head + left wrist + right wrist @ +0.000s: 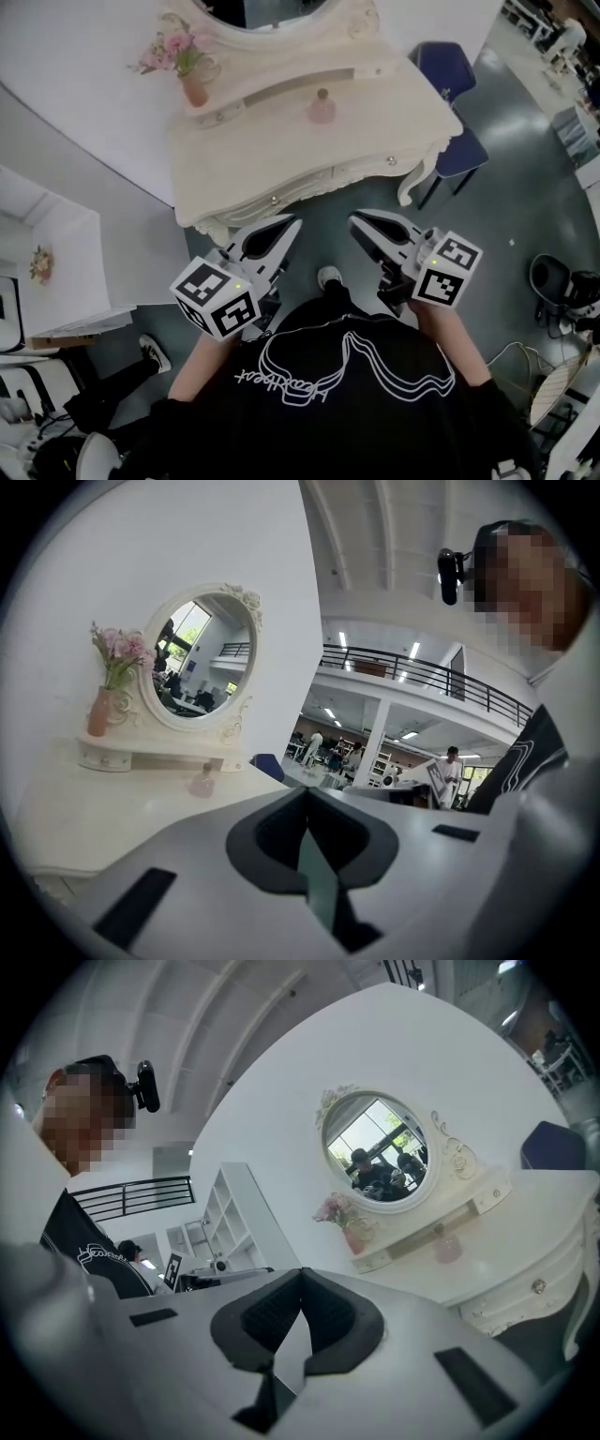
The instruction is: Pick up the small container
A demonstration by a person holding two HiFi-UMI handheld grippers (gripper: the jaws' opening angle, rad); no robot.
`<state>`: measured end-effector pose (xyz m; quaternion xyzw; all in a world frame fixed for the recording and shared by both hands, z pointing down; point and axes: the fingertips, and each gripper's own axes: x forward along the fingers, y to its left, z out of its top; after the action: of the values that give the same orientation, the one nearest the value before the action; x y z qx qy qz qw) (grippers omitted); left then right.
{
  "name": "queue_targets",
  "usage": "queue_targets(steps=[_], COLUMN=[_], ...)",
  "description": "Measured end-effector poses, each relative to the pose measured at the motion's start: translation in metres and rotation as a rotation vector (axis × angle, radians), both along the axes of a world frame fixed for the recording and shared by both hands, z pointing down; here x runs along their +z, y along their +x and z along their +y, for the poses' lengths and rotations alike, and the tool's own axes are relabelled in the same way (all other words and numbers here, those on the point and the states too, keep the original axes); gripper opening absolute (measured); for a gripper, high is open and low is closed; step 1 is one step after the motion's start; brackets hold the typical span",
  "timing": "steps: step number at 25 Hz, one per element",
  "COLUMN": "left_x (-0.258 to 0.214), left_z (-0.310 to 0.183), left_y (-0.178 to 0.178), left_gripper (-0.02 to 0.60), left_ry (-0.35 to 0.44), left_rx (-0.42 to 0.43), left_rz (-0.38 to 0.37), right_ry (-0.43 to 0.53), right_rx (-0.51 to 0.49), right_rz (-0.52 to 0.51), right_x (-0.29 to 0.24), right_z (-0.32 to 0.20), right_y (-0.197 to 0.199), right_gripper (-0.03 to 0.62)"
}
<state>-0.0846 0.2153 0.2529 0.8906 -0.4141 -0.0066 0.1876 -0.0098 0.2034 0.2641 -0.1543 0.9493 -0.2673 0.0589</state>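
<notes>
Two grippers in my hands: left gripper [283, 229], right gripper [362, 223], jaws closed, empty, frame centre. Upper centre: small pink container [322, 108] on white dressing table [281, 150], well apart from both.

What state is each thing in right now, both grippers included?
left gripper: shut, empty, short of the table edge.
right gripper: shut, empty, short of the table edge.
small pink container: upright on the dressing table, untouched.
flower vase: upright on the shelf below the mirror.
table drawers: closed.
</notes>
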Motion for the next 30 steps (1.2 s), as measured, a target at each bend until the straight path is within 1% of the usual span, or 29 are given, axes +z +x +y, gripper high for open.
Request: queue_targets(steps=[5, 7, 9, 12, 15, 20, 22, 26, 30], left_x=[0.01, 0.013, 0.018, 0.021, 0.016, 0.005, 0.002, 0.007, 0.013], left_z=[-0.069, -0.098, -0.125, -0.162, -0.192, -0.22, -0.225, -0.233, -0.245], left_y=[0.013, 0.016, 0.019, 0.026, 0.034, 0.036, 0.034, 0.03, 0.025], left_gripper=[0.006, 0.006, 0.006, 0.006, 0.007, 0.008, 0.018, 0.059, 0.1], left_ry=[-0.046, -0.052, -0.066, -0.079, -0.062, -0.023, -0.012, -0.014, -0.011], left_rx=[0.011, 0.013, 0.017, 0.024, 0.029, 0.018, 0.009, -0.002, -0.003], left_rz=[-0.025, -0.028, -0.047, -0.075, -0.094, -0.118, -0.123, -0.141, -0.16], right_ry=[-0.046, -0.062, -0.075, -0.069, -0.049, -0.03, -0.022, -0.014, -0.025], right_rx=[0.031, 0.033, 0.033, 0.033, 0.029, 0.02, 0.016, 0.009, 0.026], right_rz=[-0.017, -0.015, -0.006, -0.001, -0.001, 0.001, -0.002, 0.003, 0.002], right_x=[0.01, 0.015, 0.019, 0.016, 0.009, 0.003, 0.0, 0.001, 0.006], right_z=[-0.071, -0.097, -0.122, -0.156, -0.184, -0.211, -0.218, -0.225, -0.238], right_y=[0.013, 0.017, 0.021, 0.027, 0.032, 0.032, 0.03, 0.028, 0.029], right_gripper=[0.006, 0.006, 0.006, 0.006, 0.006, 0.006, 0.006, 0.006, 0.006])
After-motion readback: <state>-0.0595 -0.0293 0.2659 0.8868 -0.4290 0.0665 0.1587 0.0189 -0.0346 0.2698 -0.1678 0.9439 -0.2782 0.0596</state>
